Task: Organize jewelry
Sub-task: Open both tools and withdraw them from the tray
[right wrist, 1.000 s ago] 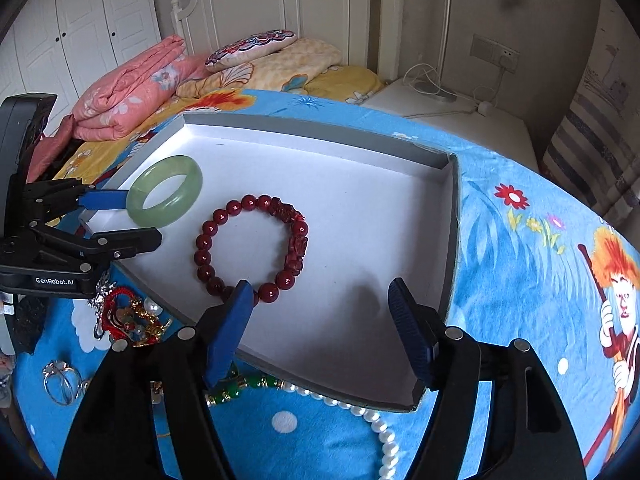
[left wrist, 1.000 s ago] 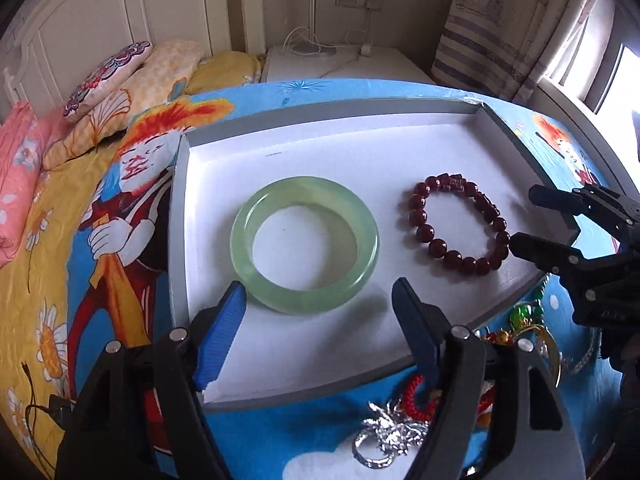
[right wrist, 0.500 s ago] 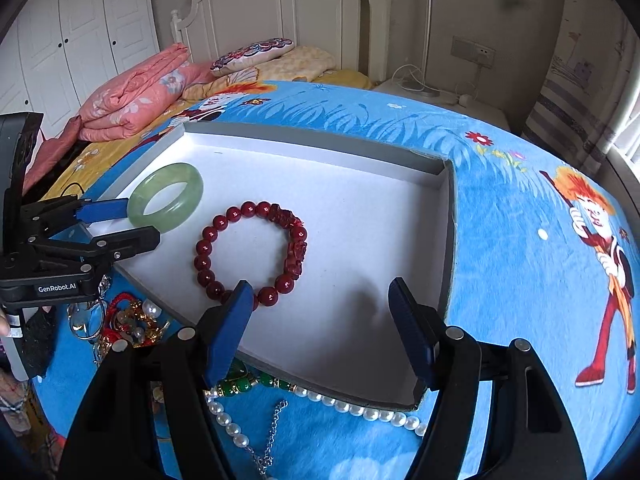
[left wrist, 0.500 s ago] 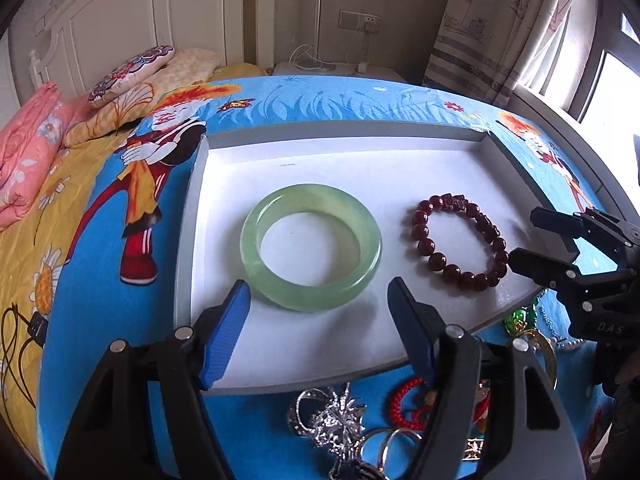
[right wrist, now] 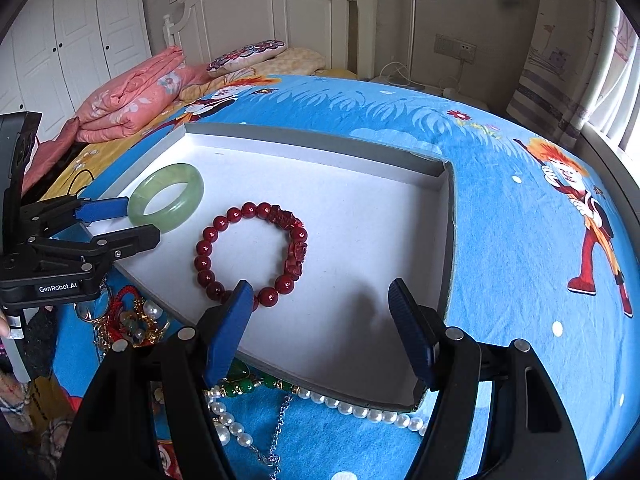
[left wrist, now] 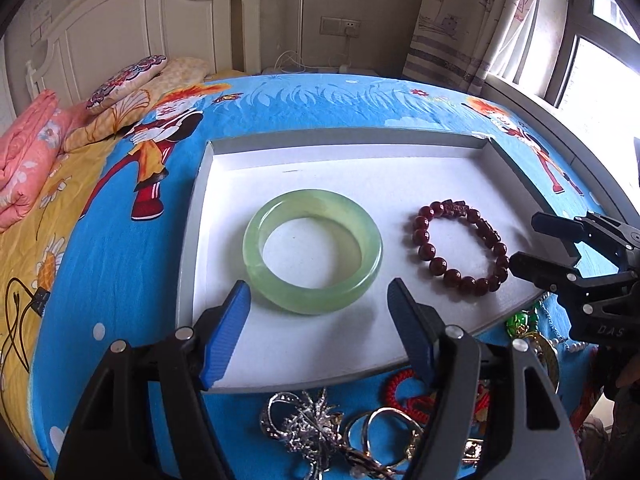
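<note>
Green bangle and red beads laid out in the tray

Both pieces are set apart on the white tray (left wrist: 352,184), the green bangle (left wrist: 312,252) left of the red bead bracelet (left wrist: 460,248), so neither tangles. The left gripper (left wrist: 320,328) and right gripper (right wrist: 320,324) are held wide open, empty. Unsorted jewelry (left wrist: 340,428) is left heaped on the bed (left wrist: 120,260).
</note>
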The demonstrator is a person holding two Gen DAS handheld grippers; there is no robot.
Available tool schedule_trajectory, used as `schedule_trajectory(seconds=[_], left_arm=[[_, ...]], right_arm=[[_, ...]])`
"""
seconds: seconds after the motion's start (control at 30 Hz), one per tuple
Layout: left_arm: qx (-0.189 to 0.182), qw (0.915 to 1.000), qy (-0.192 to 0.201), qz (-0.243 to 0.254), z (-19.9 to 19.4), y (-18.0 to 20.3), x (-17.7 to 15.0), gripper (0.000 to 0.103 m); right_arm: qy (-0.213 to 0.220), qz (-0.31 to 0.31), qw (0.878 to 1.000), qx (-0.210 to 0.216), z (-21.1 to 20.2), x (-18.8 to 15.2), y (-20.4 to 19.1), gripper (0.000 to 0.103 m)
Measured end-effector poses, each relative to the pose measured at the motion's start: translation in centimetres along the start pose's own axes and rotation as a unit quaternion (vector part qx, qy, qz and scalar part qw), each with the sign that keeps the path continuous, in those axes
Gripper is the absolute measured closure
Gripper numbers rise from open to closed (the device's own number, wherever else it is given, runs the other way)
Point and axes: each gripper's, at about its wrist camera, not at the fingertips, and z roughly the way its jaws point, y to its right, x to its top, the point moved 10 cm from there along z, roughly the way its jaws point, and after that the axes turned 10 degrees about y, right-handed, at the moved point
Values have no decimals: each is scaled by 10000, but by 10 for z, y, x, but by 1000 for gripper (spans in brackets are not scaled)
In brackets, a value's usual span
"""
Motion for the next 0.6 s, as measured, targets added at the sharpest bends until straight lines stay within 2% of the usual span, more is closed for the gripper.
schedule_trajectory(seconds=[0.03, 0.1, 0.17, 0.27, 0.33, 0.4, 0.6], left_arm=[[2, 10000, 21, -2, -3, 0, -2, 33], [25, 9998, 217, -37, -14, 0, -1, 24], [4, 9981, 595, -145, -35, -2, 3, 13], [-8, 9930, 1147, -298, -72, -13, 4, 2], [20, 9906, 1316, -376, -91, -24, -4, 2], [89, 9903, 1317, -434, -101, -35, -14, 2], [279, 9949, 945, -217, -101, -44, -50, 3]], right_arm=[[23, 26, 10000, 20, -3, -1, 0, 35], [323, 20, 9994, 83, -16, 2, -3, 16], [764, -145, 9969, 147, -38, 8, -11, 15], [1262, -598, 9893, 428, -68, 7, -34, 15], [1508, -963, 9815, 684, -85, 1, -56, 15], [1519, -1207, 9777, 800, -91, -6, -74, 9], [1484, -1540, 9736, 799, -93, -12, -108, 8]])
